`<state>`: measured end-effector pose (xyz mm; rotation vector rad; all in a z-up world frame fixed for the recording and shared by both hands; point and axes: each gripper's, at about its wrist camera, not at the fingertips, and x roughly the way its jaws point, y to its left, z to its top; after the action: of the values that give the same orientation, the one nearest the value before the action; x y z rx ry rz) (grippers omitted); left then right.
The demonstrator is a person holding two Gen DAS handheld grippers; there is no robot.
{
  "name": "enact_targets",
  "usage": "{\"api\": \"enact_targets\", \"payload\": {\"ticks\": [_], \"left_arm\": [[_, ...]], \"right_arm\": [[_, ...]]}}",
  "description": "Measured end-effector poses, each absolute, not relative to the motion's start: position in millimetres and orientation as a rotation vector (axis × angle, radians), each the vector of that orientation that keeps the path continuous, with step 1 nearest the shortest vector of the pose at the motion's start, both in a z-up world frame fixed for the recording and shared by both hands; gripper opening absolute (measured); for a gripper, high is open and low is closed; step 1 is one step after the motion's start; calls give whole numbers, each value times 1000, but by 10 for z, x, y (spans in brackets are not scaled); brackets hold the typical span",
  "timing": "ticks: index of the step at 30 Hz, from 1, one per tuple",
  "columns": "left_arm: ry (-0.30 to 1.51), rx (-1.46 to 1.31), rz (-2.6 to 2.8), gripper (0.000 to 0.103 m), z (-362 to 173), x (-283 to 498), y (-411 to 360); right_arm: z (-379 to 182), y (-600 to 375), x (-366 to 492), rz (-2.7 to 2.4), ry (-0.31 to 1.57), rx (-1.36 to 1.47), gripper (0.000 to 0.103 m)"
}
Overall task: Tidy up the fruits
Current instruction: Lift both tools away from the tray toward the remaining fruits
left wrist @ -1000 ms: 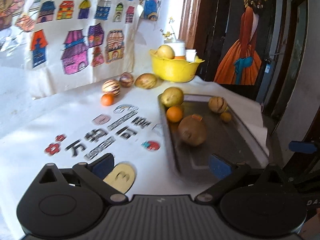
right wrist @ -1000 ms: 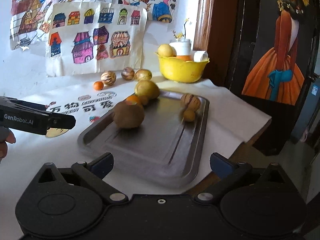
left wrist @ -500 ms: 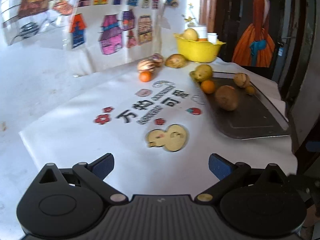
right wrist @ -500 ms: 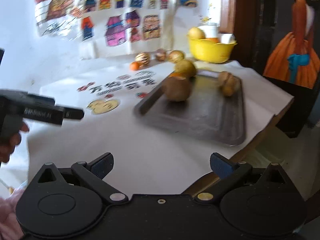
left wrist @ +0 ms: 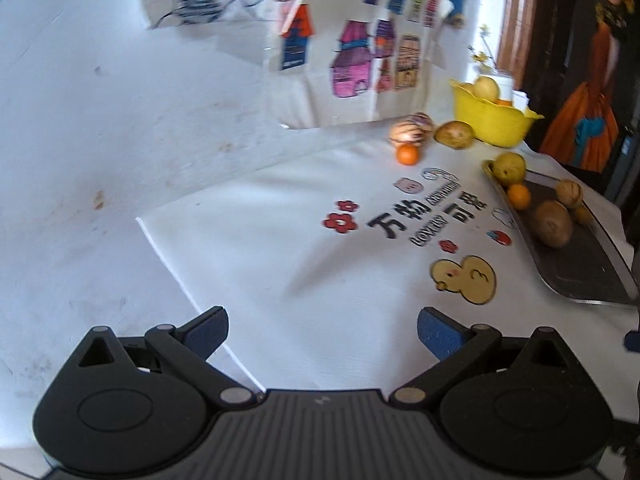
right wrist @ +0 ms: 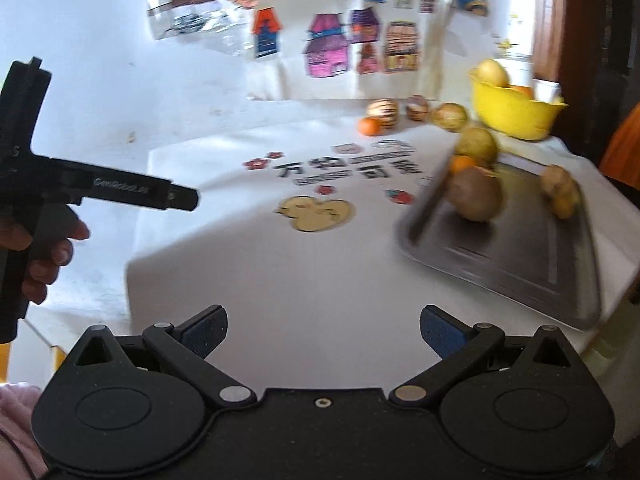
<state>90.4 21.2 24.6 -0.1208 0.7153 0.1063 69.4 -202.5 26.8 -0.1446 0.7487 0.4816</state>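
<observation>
Over the white cloth, the left claw (left wrist: 322, 330) hangs wide and empty; fruit sits on the grey tray (left wrist: 592, 272) far right of it. Likewise the right claw (right wrist: 323, 327) gapes wide, empty, tray (right wrist: 520, 264) ahead-right holding a brown fruit (right wrist: 476, 194).

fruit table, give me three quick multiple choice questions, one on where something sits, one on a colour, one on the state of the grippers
1. Where is the big brown fruit?
A. in the bowl
B. on the tray
C. on the duck picture

2. What colour is the bowl?
A. yellow
B. green
C. red

3. How are the left gripper and right gripper?
A. both shut on fruit
B. one open, one shut
C. both open and holding nothing

Answers:
1 B, it sits on the dark metal tray beside a small orange.
2 A, its wall is bright yellow.
3 C, each view shows the fingers spread with nothing between them.
</observation>
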Motion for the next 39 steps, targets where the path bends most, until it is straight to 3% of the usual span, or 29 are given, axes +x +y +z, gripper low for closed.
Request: {"api": "enact_targets", "payload": {"ticks": [19,25,31,39], "left_arm": [[730,-159,197,103,232,1201,485],[703,-104,116,103,546,1484,452],[637,-108,22,103,744,1868,420],[669,-55,-100,103,597,2489,148]], "right_arm": [[487,-1689,1229,662,898,-299,102],[820,-1869,1628,608,963,-310,102],[1210,-1985,2107,564,879,-365,102],[1204,-2158,3059,525,767,-351,102]]}}
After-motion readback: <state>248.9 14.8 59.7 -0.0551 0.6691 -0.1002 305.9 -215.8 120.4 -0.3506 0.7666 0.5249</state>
